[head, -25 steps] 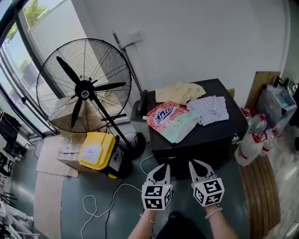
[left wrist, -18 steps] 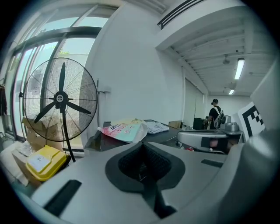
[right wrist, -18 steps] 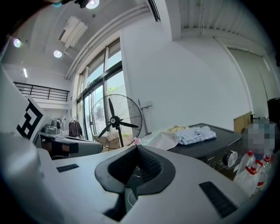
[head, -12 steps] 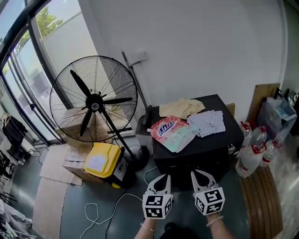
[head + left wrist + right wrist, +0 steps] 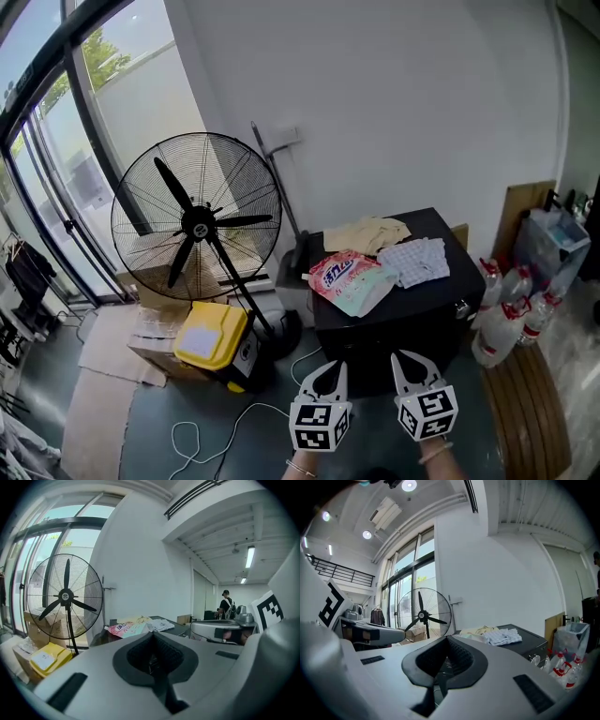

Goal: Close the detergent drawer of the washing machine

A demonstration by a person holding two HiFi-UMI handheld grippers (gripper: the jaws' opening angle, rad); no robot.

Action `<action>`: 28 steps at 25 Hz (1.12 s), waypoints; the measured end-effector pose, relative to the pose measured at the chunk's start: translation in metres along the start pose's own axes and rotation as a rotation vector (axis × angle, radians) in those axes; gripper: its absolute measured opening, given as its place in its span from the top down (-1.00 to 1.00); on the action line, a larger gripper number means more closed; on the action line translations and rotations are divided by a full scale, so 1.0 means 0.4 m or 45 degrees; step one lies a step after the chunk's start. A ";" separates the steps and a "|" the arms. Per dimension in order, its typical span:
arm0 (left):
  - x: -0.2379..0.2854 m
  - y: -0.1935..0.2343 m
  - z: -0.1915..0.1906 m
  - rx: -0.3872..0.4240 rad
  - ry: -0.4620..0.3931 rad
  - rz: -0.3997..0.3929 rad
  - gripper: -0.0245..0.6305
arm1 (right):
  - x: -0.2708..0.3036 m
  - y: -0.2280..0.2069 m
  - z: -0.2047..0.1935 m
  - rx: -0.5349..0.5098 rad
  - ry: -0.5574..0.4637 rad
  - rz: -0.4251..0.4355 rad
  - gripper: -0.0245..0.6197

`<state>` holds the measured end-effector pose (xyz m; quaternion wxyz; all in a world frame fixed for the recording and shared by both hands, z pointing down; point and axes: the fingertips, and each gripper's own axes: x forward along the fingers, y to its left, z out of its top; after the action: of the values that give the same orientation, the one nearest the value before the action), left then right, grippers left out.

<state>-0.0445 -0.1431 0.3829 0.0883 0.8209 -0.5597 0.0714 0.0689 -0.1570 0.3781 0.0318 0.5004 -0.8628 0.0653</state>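
The black washing machine (image 5: 412, 305) stands against the white wall, seen from above; its detergent drawer does not show in any view. On its lid lie a pink detergent bag (image 5: 349, 277), a beige cloth (image 5: 367, 234) and a checked cloth (image 5: 419, 260). My left gripper (image 5: 339, 368) and right gripper (image 5: 397, 359) hang side by side in front of the machine, a short way from its front face. Both are shut with nothing between the jaws. The machine's lid also shows far ahead in the left gripper view (image 5: 174, 628) and the right gripper view (image 5: 530, 642).
A large standing fan (image 5: 197, 220) is left of the machine, with a yellow box (image 5: 214, 337) at its foot and a white cable (image 5: 202, 436) on the floor. Plastic bottles (image 5: 506, 314) and a wooden board (image 5: 525, 412) are at the right. A person (image 5: 228, 607) stands far off.
The head view has tilted up: fan and machine sit lower and smaller in frame, more wall shows. Both grippers stay shut, side by side, lower in the picture.
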 end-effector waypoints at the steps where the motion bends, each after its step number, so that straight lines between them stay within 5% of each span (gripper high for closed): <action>1: -0.010 0.004 0.004 -0.002 -0.006 -0.001 0.88 | -0.003 0.008 0.005 -0.006 -0.002 -0.004 0.85; 28: -0.232 0.022 0.136 0.104 -0.142 -0.063 0.88 | -0.136 0.202 0.189 -0.164 -0.114 0.005 0.85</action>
<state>-0.0854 -0.0743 0.3104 0.0252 0.8401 -0.5399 0.0463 0.0266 -0.0816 0.2902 0.0251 0.4979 -0.8668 -0.0129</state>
